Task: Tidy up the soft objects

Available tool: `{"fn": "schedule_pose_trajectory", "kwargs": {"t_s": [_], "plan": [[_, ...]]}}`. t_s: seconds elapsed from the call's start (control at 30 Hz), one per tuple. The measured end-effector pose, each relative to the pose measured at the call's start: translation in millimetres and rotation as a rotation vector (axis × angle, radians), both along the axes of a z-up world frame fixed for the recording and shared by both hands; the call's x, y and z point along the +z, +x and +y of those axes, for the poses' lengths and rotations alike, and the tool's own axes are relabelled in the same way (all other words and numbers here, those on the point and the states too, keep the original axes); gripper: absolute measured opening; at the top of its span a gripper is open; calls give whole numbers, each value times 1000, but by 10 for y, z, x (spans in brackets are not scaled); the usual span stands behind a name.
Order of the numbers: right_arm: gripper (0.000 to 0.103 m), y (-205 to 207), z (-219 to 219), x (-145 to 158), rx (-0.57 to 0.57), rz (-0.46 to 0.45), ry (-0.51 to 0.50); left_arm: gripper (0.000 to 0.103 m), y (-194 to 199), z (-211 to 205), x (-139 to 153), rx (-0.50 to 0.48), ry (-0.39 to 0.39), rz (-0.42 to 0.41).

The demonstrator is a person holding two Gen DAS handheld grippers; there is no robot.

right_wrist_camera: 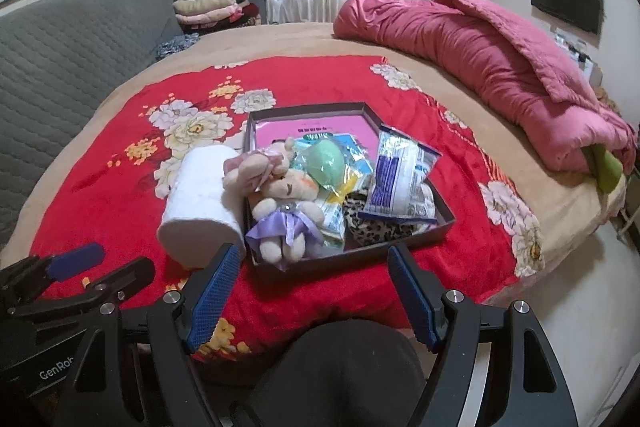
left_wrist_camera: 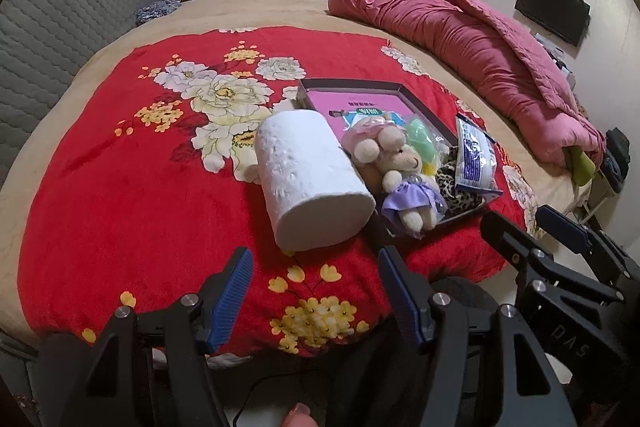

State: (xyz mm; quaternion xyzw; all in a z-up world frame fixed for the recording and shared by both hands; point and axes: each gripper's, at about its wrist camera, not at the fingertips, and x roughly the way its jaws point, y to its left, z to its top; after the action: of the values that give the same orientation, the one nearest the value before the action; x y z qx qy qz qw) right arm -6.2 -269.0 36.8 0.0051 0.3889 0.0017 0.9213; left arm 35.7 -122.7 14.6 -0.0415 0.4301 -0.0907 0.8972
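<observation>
A bed [right_wrist_camera: 280, 39] fills both views, its tan cover overlaid with a red floral blanket [right_wrist_camera: 100, 163]. A rumpled pink quilt [right_wrist_camera: 480, 39] lies along the bed's far right side, well apart from everything else. On the blanket sits a shallow dark box [right_wrist_camera: 444, 219] with a pink sheet on its floor. Just left of the box, a white paper roll [right_wrist_camera: 192, 199] lies on its side on the blanket, touching the plush toys. Two plush bears sit in the box's near left corner: one in a purple dress [right_wrist_camera: 280, 223] hangs over the near rim, one with a pink bow [right_wrist_camera: 256, 167] rests behind it. Beside them in the box are a green soft ball [right_wrist_camera: 326, 163] in clear wrap, a blue-and-white packet [right_wrist_camera: 396, 183] propped over a leopard-print cloth [right_wrist_camera: 376, 231].

The left gripper [left_wrist_camera: 316, 291] hovers short of the roll, fingers wide and empty. The right gripper [right_wrist_camera: 314, 291] hovers before the box's near rim, fingers likewise spread, holding nothing.
</observation>
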Motion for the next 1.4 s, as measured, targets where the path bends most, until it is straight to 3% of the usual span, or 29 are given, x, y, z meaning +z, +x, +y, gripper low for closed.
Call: {"fn": "schedule_pose_trajectory", "kwargs": {"t_s": [1.4], "plan": [[77, -97, -55, -28, -3, 21, 11, 64, -37, 68, -72, 30, 34, 17]]}}
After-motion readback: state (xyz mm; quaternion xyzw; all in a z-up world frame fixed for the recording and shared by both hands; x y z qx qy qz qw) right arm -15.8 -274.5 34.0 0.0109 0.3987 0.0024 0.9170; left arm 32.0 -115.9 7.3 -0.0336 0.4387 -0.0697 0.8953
